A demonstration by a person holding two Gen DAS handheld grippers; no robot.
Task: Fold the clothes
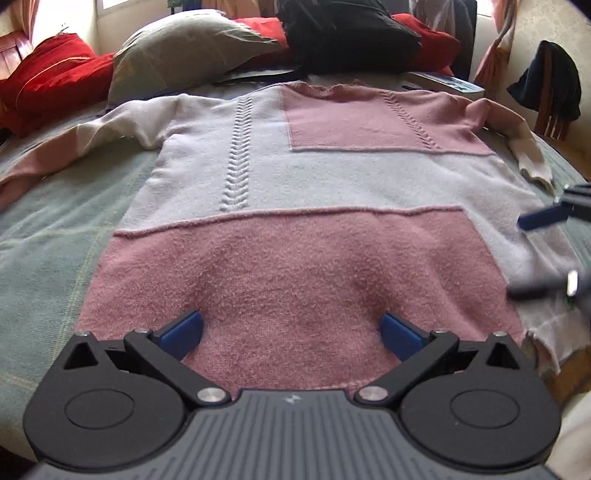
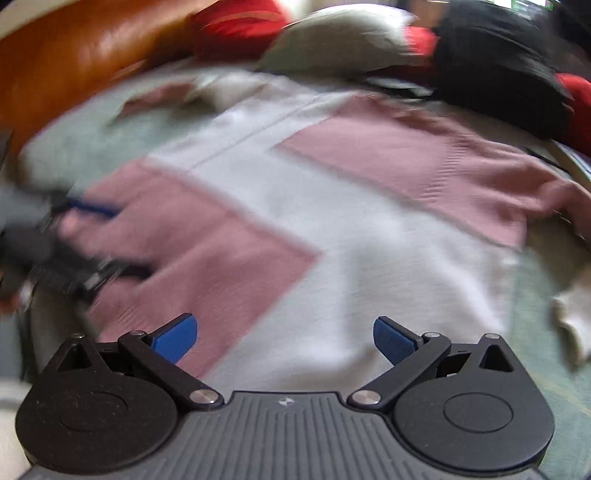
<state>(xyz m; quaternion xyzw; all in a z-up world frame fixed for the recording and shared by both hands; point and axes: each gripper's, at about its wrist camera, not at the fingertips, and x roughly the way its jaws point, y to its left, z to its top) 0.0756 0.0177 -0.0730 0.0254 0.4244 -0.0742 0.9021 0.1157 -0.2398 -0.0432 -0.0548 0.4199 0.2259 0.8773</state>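
The left gripper (image 1: 291, 332) has its blue fingers spread wide, and their tips press down on the near hem of the soft pink and white knitted sweater (image 1: 314, 177). The sweater lies flat on a pale green bed cover (image 1: 55, 229). The right gripper (image 2: 285, 336) is spread wide too, over the sweater's white part, holding nothing. Its picture is very blurry. Past the sweater sit a grey pillow (image 1: 184, 55), red cushions (image 1: 55, 74) and a black bag (image 1: 351, 33). The sweater's left sleeve runs off the edge of the picture.
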